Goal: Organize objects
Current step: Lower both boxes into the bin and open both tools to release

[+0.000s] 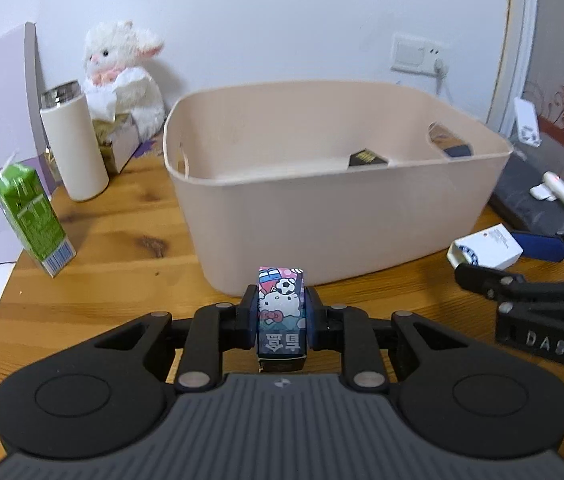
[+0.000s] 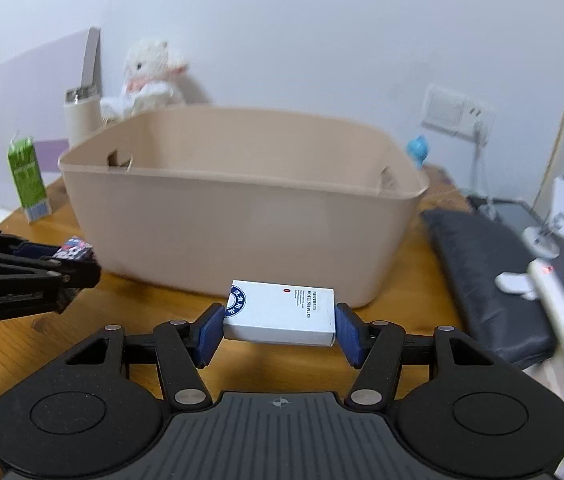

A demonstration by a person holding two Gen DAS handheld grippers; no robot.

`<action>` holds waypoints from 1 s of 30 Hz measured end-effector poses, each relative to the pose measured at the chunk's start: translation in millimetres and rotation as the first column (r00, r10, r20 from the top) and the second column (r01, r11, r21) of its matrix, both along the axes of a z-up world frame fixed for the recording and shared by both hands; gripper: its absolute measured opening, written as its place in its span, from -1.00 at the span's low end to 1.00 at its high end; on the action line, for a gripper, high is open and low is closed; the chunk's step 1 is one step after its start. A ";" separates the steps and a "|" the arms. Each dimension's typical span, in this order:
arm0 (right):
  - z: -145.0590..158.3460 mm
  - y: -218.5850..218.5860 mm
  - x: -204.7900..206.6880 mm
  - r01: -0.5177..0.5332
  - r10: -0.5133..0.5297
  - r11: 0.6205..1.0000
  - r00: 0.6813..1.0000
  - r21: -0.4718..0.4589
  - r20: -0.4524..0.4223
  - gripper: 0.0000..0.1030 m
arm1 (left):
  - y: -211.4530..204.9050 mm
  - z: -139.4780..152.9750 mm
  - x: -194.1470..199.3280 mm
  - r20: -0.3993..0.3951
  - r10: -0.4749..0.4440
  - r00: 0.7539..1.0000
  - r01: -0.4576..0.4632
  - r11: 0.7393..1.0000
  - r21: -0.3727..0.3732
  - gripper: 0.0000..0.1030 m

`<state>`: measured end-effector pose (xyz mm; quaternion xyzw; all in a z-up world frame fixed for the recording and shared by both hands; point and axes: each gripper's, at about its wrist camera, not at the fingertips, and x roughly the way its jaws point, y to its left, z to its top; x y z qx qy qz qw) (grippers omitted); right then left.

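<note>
My left gripper (image 1: 281, 316) squeezes the little cartoon box (image 1: 282, 312), and my right gripper (image 2: 278, 326) squeezes the white box (image 2: 282, 314) by its two short ends. Both boxes sit low, just in front of the beige bin (image 1: 321, 216). I think I must lift each one higher than the bin's rim, then move it over the open middle and let go. There is room between my two grippers, so I should go up straight.
</note>
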<state>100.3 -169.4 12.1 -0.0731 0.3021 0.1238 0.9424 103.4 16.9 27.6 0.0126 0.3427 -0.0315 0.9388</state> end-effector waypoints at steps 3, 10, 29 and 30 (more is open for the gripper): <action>17.1 -8.2 -7.6 0.011 -0.012 1.000 0.999 0.027 0.037 0.09 | -0.7 13.6 -7.2 0.026 -0.017 1.000 0.017 1.000 -0.015 -0.52; 62.8 -14.7 -15.6 0.025 -0.037 0.997 0.985 0.074 0.170 0.09 | -4.6 50.1 -17.5 0.119 -0.028 0.993 0.029 1.000 -0.010 -0.51; 104.5 -15.6 71.4 0.100 -0.129 0.984 0.969 0.144 0.210 0.09 | -10.0 79.1 91.2 0.137 0.051 0.989 -0.060 0.996 0.059 -0.51; 101.2 -13.8 78.8 0.106 -0.131 0.985 0.971 0.134 0.199 0.09 | -11.1 74.7 99.0 0.123 0.054 0.991 -0.063 0.996 0.066 -0.51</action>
